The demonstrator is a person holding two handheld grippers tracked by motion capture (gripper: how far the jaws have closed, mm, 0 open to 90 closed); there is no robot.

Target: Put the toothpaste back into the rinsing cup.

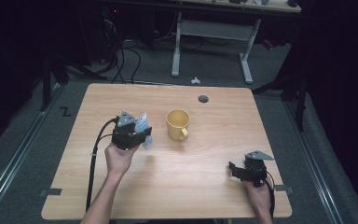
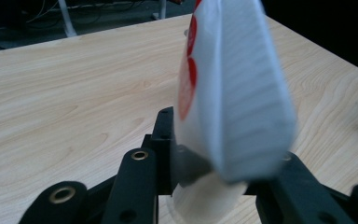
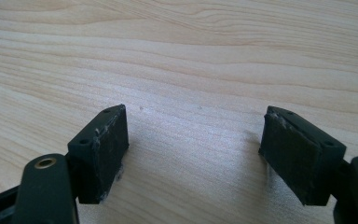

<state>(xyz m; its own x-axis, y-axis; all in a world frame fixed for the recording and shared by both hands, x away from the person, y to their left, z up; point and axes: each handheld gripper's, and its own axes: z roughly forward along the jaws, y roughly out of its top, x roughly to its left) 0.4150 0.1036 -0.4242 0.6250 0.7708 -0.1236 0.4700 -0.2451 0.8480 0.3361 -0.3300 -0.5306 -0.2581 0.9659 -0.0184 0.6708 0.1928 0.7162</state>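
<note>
White packet (image 2: 235,88) with red print sits pinched between the jaws of the left gripper (image 1: 137,133), standing roughly upright, its lower end just above or on the table; which of the two cannot be told. In the high view the packet (image 1: 142,125) shows pale and bluish at about nine o'clock from the yellow mug (image 1: 178,124), near it but apart. The mug stands upright near the middle of the light wooden table (image 1: 191,177), its handle turned toward six o'clock. A small grey round disc (image 1: 203,99) lies at twelve o'clock from the mug, near the far edge. The right gripper (image 1: 235,169) rests low at the table's five o'clock corner, jaws spread wide with bare wood between them, as the right gripper view (image 3: 193,154) confirms. Around the table lies grey carpet, with cables on it, a white desk frame (image 1: 212,37) beyond, and darkness at both sides. The packet's print is blurred and its top is cut off in the left gripper view.
</note>
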